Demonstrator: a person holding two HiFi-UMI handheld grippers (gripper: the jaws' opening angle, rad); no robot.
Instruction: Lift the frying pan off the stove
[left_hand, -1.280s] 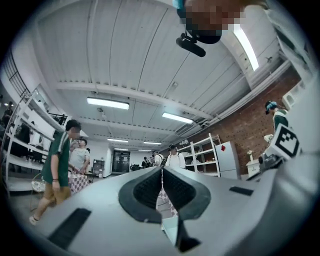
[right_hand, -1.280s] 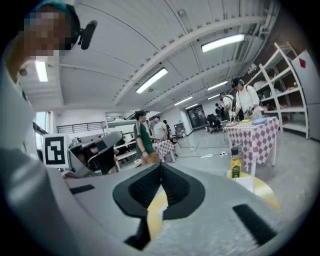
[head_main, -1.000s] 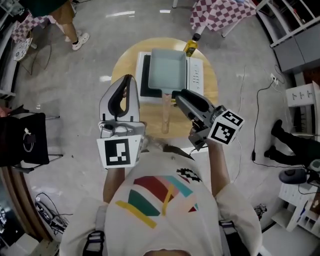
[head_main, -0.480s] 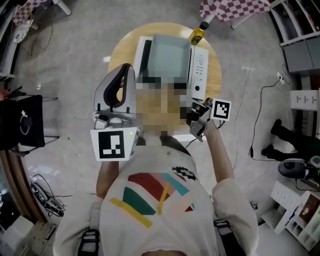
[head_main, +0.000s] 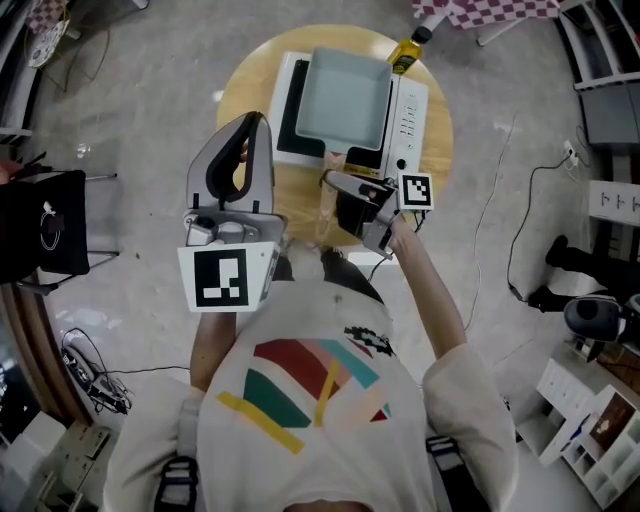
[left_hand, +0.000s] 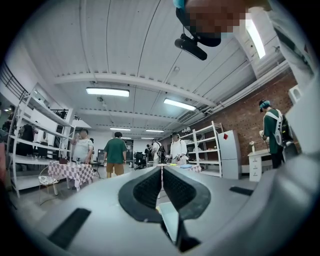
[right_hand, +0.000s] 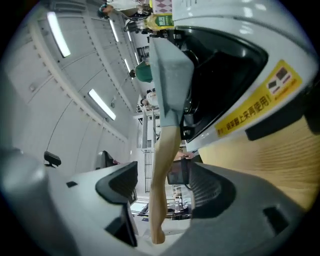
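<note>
On the round wooden table (head_main: 250, 100) sits a white stove (head_main: 410, 110) with a black glass top, and the frying pan (head_main: 345, 95) rests flat on that black top. The pan is rectangular with rounded corners and pale grey-blue all over, with low, straight walls and a smooth inside of one even colour. Its handle (right_hand: 160, 150) is light, unpainted wood, slim and slightly curved, ending in a rounded tip. It reaches out past the stove's near edge and over the table towards the person. A yellow oil bottle (head_main: 405, 55) stands at the far side of the stove, just beside the pan's far corner.

The right gripper (right_hand: 162, 187) is turned on its side at the handle. Its jaws have just been opening and now stand wide apart, with the wooden handle running between the two dark pads. There is clear space on either side of the handle, and neither pad presses on it. The stove's black top and a yellow printed sticker on its white edge fill the right of the right gripper view.

The left gripper (left_hand: 161, 187) is held above the table's left side, well apart from the pan. Its ribbed pads are pressed together with nothing between them.
</note>
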